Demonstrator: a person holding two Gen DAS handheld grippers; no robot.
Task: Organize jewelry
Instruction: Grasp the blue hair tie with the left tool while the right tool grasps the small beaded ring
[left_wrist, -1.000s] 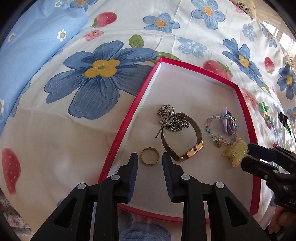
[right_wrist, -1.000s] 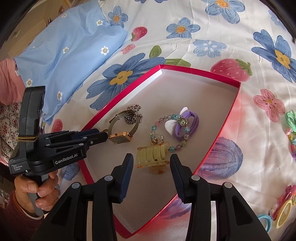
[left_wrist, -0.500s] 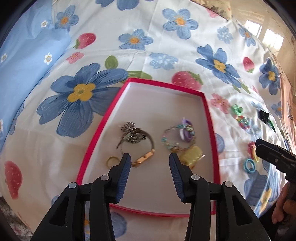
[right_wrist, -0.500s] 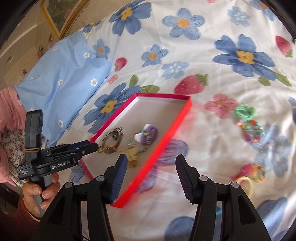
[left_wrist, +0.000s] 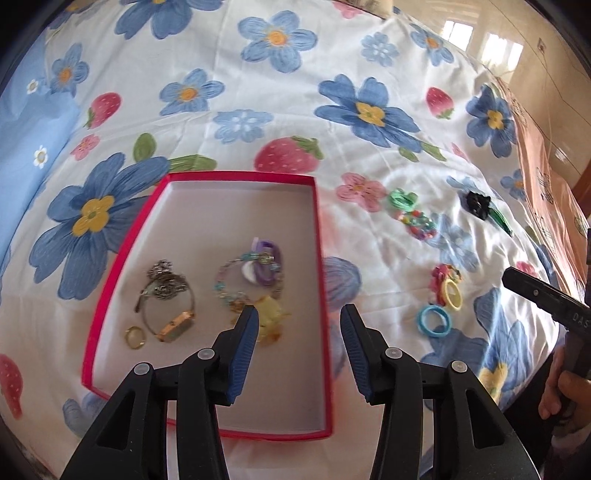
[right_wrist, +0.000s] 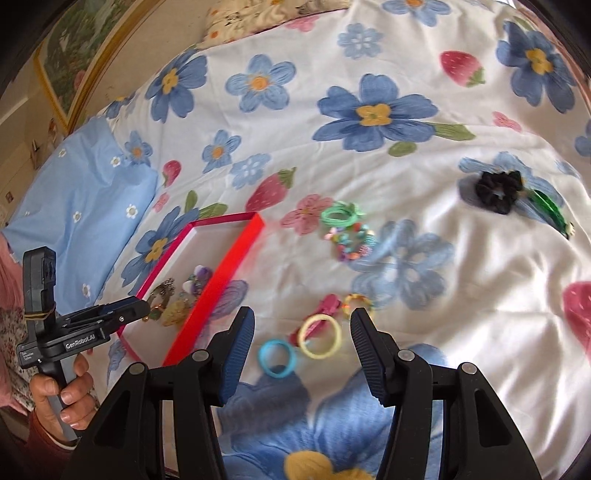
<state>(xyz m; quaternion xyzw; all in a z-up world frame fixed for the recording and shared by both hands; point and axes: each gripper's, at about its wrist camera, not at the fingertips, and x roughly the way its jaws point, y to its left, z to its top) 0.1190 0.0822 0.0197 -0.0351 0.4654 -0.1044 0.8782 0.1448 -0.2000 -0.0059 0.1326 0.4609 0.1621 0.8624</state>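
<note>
A red-rimmed box (left_wrist: 319, 258) lies on the flowered bedsheet. It holds a gold ring (left_wrist: 135, 336), a watch (left_wrist: 173, 325), a silver chain (left_wrist: 164, 280), a bead bracelet (left_wrist: 229, 280), a purple hair tie (left_wrist: 267, 258) and a yellow claw clip (left_wrist: 271, 314). My left gripper (left_wrist: 299, 314) hovers open over the box's right wall, with nothing between its fingers. My right gripper (right_wrist: 303, 314) is open above the sheet to the right of the box (right_wrist: 225, 269). A blue hair ring (right_wrist: 277, 358) and a yellow hair ring (right_wrist: 319, 336) lie just below its jaws.
More loose pieces lie on the sheet: a pink clip (right_wrist: 325, 310), a green hair tie (right_wrist: 340, 216), a colourful bead bracelet (right_wrist: 352, 242), a black scrunchie (right_wrist: 498, 188) and a green clip (right_wrist: 550, 208). A blue pillow (right_wrist: 81, 206) is left of the box. The bed's edge and the floor (left_wrist: 498, 48) are at far right.
Both grippers rose and pulled back from the box contents, and their jaws widened. The right one swung right, off the yellow claw clip and out over the loose hair rings.
</note>
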